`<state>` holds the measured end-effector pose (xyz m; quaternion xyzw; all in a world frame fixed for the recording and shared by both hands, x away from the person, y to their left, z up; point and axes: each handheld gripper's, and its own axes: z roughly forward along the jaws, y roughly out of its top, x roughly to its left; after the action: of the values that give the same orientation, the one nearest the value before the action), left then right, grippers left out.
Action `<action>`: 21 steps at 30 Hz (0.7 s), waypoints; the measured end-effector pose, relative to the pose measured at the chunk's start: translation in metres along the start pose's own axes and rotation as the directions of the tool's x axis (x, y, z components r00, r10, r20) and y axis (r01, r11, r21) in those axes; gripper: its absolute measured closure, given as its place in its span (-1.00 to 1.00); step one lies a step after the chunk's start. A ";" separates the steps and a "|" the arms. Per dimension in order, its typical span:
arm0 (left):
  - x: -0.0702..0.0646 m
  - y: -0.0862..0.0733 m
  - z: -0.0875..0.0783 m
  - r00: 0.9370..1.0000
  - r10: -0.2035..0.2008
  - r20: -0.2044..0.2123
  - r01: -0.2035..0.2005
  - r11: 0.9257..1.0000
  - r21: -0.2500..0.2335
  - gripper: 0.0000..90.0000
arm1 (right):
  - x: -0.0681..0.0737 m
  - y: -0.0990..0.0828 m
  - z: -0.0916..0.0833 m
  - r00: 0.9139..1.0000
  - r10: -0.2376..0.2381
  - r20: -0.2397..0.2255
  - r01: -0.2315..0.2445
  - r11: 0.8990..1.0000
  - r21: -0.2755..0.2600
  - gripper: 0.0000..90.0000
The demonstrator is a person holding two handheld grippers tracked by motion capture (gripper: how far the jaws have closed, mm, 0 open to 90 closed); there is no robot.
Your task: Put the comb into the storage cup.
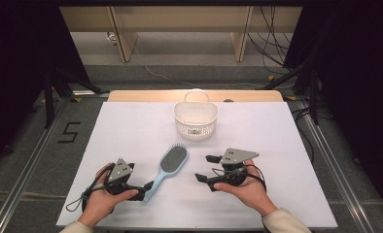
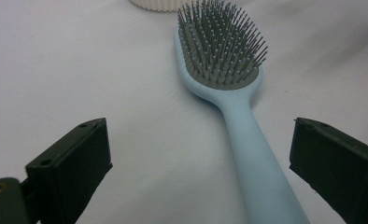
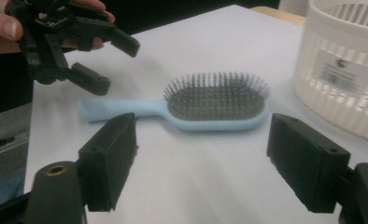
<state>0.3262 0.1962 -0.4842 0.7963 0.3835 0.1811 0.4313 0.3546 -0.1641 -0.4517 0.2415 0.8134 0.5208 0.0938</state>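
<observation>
A light blue hairbrush with grey bristles lies bristles-up on the white table sheet, its handle pointing to the near left. My left gripper is open at the handle's end. In the left gripper view the hairbrush has its handle running between the two jaws of the left gripper, nearer the right one, with no pad pressing on it. My right gripper stands open to the right of the brush, with nothing between its jaws. The right gripper view has the right gripper facing the hairbrush side-on and the left gripper beyond.
A white slatted plastic basket with a handle stands behind the brush at the table's middle back; the basket is close on the right in the right gripper view. A wooden strip edges the table's far side. Cables lie on the floor beyond.
</observation>
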 end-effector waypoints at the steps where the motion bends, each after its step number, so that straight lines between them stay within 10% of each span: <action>1: 0.000 0.000 0.000 1.000 0.000 0.000 0.000 1.000 0.000 -0.89 | -0.002 -0.002 -0.004 1.000 0.000 0.006 0.000 1.000 -0.003 -0.50; 21: -0.001 0.002 0.000 1.000 0.004 -0.006 -0.004 1.000 0.003 -0.87 | -0.031 -0.036 -0.076 0.980 0.057 0.193 -0.039 0.994 -0.098 -0.59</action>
<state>0.3262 0.1950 -0.4824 0.7973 0.3833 0.1837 0.4286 0.3403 -0.2523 -0.4537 0.3062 0.7688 0.5345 0.1717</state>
